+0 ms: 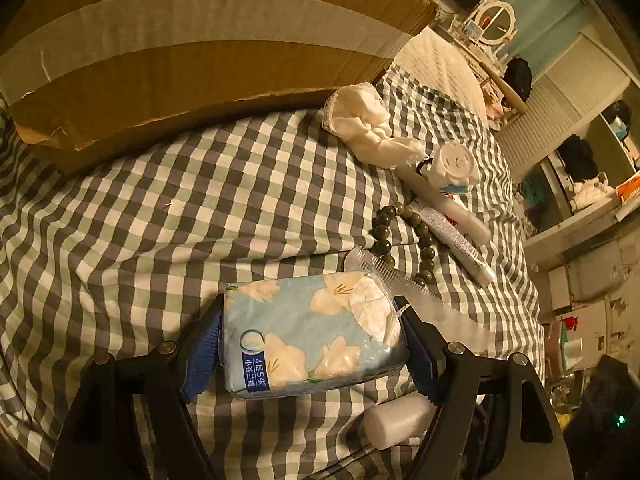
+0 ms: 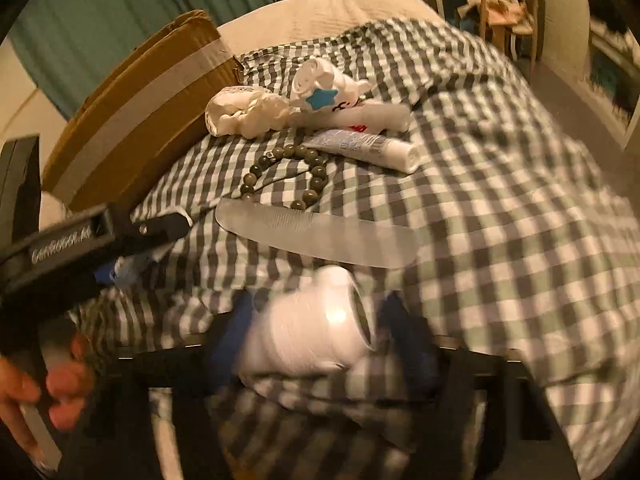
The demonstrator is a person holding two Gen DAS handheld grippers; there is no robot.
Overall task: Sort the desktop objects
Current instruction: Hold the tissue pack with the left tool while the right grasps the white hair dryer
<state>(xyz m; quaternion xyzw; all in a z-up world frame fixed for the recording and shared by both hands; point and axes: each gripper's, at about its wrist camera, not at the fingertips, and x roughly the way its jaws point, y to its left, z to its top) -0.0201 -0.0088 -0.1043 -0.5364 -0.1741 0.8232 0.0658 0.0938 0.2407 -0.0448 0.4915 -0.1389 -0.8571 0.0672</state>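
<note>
The tissue pack [image 1: 314, 334] should handle as light and soft, its slick plastic wrap giving under pressure, so the sensible hold is across its two short sides near the middle, firm enough not to slip yet not crushing it; that is how the left gripper [image 1: 316, 344] has it, its blue pads pressed on either side of the pack, just above the checked bedcover [image 1: 160, 208]. The pack is pale blue with cream flowers and a small blue label, and white tissue shows through a clear patch at one end. The white bottle [image 2: 310, 326] looks like light, stiff, smooth plastic that could roll or slide, best taken around its round body; it lies on its side between the fingers of the right gripper [image 2: 320, 332], but the right view is blurred and I cannot tell whether they are closed on it or only standing either side. Behind lie a clear comb [image 2: 316, 236], a string of dark beads [image 2: 288, 172], a white tube [image 2: 368, 146], a white toy with a blue star [image 2: 324, 88] and a bunched white cloth [image 2: 248, 114], close together on the cover. A taped cardboard box [image 1: 192, 44] sits beyond, likely where the things are meant to go. A hand [image 2: 44, 388] holds the left gripper's handle
</note>
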